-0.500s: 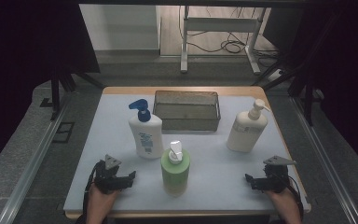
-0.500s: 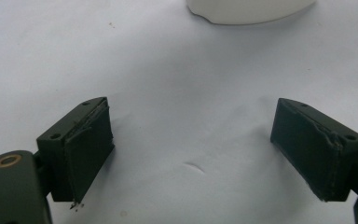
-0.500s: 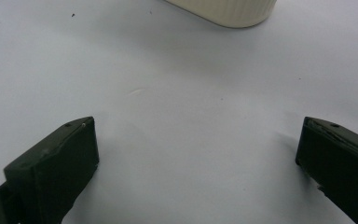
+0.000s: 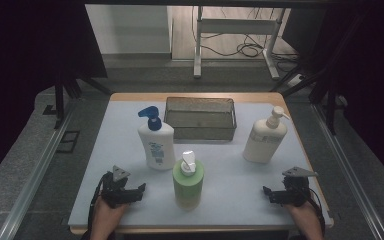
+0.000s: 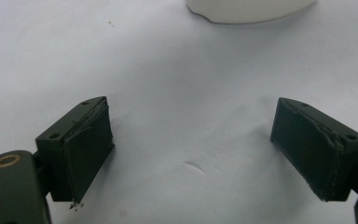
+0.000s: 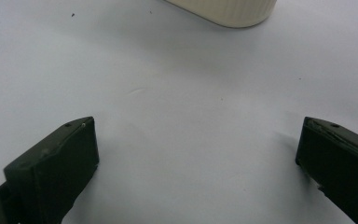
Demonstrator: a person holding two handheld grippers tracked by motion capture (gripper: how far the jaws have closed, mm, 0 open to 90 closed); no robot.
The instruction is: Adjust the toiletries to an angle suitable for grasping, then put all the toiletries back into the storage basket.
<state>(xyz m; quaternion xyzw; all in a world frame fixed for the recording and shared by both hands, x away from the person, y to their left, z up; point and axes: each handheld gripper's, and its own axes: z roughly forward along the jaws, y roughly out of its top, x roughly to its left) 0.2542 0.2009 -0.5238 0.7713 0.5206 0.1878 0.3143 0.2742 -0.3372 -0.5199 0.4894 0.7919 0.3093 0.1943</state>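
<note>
No text, brand, number or sign can be read. The white bottle with the blue pump (image 4: 156, 143), just left of the wire basket (image 4: 200, 119), bears a blue printed label, too small and blurred to make out.

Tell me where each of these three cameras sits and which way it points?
High view: above the near edge, facing forward and down on the pale table; both hands with left gripper and right gripper.
Left gripper view: rides that gripper, black fingers wide, white blue-pump bottle ahead.
Right gripper view: likewise, cream ribbed pump bottle ahead.
Shared: both bottles.
</note>
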